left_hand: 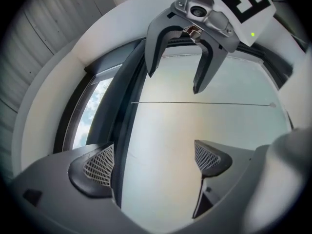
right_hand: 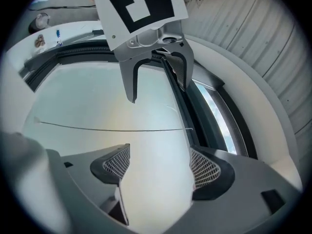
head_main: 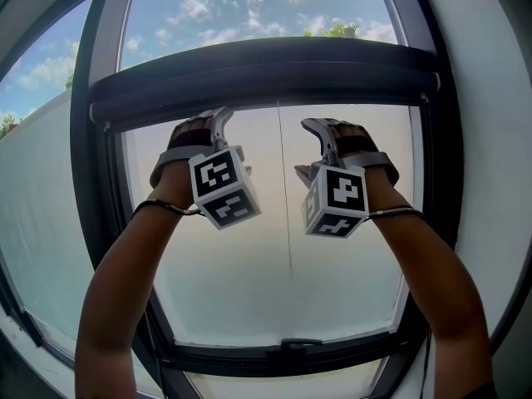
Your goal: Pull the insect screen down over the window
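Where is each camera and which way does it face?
Head view: on the head, facing the window; forearms, left gripper, right gripper show.
Left gripper view: on that gripper, facing the window; its open jaws, right gripper above.
Right gripper view: on that gripper, facing the window; its open jaws, left gripper above.
Both share the thin cord.

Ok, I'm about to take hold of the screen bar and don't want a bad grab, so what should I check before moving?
1. Left gripper open and empty: ok.
2. Right gripper open and empty: ok.
3. Both grippers raised close under the dark bar: ok.
4. Either gripper touching the bar: cannot tell.
5. Thin cord clear of the grippers: ok, it hangs between them.
6. Bar down at the bottom frame: not ok, it sits high on the window.
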Available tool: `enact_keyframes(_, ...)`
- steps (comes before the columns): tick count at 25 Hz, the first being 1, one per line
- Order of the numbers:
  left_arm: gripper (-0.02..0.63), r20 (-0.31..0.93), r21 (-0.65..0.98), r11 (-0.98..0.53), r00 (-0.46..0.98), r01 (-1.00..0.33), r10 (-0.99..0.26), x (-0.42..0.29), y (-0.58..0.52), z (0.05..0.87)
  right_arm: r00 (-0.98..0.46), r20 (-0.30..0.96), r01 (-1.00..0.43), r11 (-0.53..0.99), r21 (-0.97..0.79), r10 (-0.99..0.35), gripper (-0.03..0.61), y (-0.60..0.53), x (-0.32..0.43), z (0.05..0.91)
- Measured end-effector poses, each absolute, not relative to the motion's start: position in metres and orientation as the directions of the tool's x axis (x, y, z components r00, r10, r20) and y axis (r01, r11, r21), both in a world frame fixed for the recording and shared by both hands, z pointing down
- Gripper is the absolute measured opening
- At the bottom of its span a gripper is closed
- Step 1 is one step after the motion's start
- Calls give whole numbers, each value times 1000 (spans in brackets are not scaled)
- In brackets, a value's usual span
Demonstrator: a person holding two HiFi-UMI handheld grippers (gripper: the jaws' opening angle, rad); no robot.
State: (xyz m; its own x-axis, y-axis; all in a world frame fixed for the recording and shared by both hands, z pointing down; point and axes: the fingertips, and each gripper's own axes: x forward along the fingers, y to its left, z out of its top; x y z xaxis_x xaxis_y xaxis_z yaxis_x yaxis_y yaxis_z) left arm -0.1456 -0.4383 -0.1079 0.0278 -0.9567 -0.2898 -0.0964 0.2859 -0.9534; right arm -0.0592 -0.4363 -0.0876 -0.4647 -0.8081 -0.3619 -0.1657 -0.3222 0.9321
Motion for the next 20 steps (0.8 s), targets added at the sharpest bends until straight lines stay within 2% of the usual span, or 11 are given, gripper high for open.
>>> enact_keyframes(3,495,-297,-953,295,20,-73,-955,-144,-441,-121,-453,-355,-130,-333,934,-818,368,-438,-64,-103)
enact_keyframes(11,495,-293,-953,293,-13,-71,-956,-160,-453,-136,-414,-387,-128,-368,921,-824,368,-446,-65,-131)
enact_keyframes(20,495,-296,-953,296,-2,-68,-955,-144,-455,-142,-368,-410,-132,-389,912,-835,368,-459,-63,-148)
